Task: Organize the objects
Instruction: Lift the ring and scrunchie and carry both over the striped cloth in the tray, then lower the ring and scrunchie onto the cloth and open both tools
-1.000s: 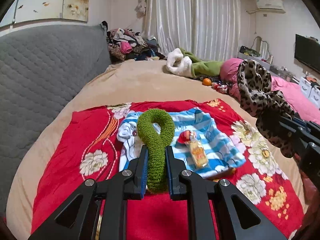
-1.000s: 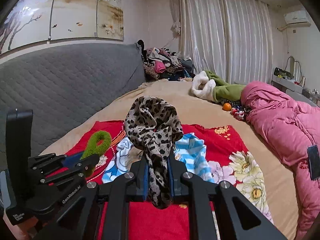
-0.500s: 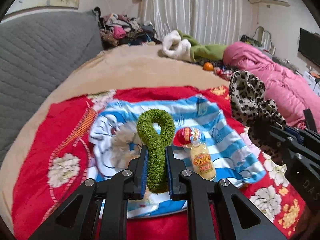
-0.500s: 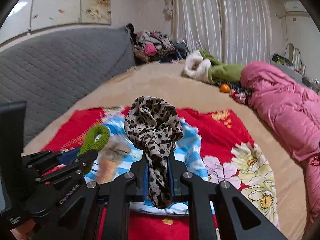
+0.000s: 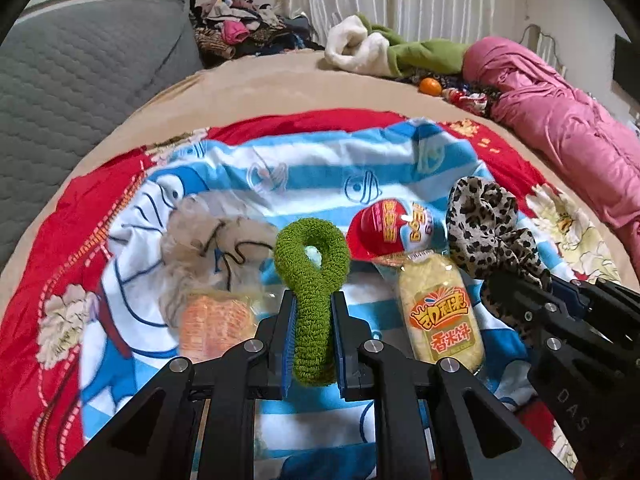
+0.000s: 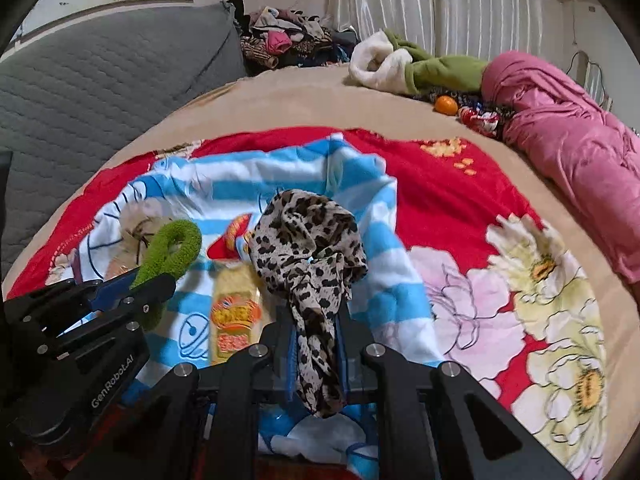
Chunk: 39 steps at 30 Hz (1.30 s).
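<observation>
My left gripper [image 5: 313, 320] is clamped on the green terry hair tie [image 5: 312, 276], squeezing it into a keyhole shape: its long axis runs straight out along my fingers, with the open loop sticking out past the tips toward the far side. My right gripper [image 6: 316, 344] is clamped on the leopard-print scrunchie [image 6: 310, 248], which bunches up beyond the tips and trails a tail back between the jaws toward me.

What the coming move turns on, as I judge it, is what lies under each loop. Both tongs point steeply down at the blue-and-white striped cartoon towel [image 5: 320, 168] spread on the red floral blanket [image 5: 80, 220]. Directly beneath and beyond my green loop is bare towel; just to its left lie a tangle of beige fluff with a dark cord [image 5: 208, 240] and an orange snack packet [image 5: 216, 320], and just to its right the yellow rice-cracker packet [image 5: 440, 316] with a red-capped packet [image 5: 390, 228] at its far end. My right gripper hangs right of that yellow packet, its scrunchie over the towel's right part, near the edge.

Each hand is nearer its own side, the yellow packet between them.
</observation>
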Each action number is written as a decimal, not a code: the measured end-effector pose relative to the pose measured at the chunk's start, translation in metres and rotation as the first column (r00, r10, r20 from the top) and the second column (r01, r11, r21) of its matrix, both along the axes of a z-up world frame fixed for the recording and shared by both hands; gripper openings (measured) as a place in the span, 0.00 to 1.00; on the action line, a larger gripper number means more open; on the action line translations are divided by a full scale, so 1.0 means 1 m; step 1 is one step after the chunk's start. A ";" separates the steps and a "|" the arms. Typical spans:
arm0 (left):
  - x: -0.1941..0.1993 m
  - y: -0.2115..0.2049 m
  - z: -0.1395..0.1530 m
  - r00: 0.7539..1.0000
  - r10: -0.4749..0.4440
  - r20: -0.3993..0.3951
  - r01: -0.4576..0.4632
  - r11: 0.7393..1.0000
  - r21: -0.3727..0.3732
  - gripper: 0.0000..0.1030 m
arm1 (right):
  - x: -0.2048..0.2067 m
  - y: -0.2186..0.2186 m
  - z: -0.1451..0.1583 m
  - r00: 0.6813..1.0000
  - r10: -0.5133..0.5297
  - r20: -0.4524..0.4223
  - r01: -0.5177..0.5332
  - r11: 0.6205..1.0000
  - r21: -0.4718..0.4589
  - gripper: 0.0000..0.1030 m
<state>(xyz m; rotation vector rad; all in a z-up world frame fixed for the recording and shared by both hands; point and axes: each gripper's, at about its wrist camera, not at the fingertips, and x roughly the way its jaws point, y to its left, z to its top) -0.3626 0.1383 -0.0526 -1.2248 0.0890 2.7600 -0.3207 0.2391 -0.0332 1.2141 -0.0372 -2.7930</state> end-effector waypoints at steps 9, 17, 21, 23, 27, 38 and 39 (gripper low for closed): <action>-0.006 0.000 -0.014 1.000 0.028 0.009 -0.027 1.000 -0.007 0.17 | -0.004 -0.004 -0.016 1.000 0.002 0.025 -0.003 1.000 0.010 0.17; -0.008 -0.001 -0.019 0.999 0.042 0.012 -0.042 0.999 -0.005 0.21 | -0.002 -0.006 -0.021 0.999 0.000 0.037 -0.001 1.000 0.017 0.18; -0.007 -0.001 -0.020 0.999 0.043 0.016 -0.043 0.999 -0.003 0.24 | -0.001 -0.005 -0.021 0.999 -0.003 0.039 0.003 1.000 0.011 0.22; -0.007 -0.002 -0.020 0.999 0.041 0.019 -0.041 0.999 0.005 0.27 | 0.000 -0.006 -0.021 0.999 0.000 0.044 0.000 1.000 0.015 0.24; -0.004 -0.001 -0.020 0.999 0.033 0.020 -0.033 0.999 0.003 0.43 | 0.003 -0.007 -0.021 0.999 0.000 0.039 -0.001 1.000 0.023 0.33; 0.009 -0.005 -0.013 1.000 0.028 -0.004 -0.028 1.000 0.001 0.65 | 0.010 -0.005 -0.017 0.999 -0.007 0.034 0.006 1.000 0.027 0.50; 0.011 -0.006 -0.012 1.000 0.027 -0.004 -0.027 1.000 0.003 0.67 | 0.011 -0.005 -0.016 0.999 -0.007 0.031 0.007 1.000 0.024 0.52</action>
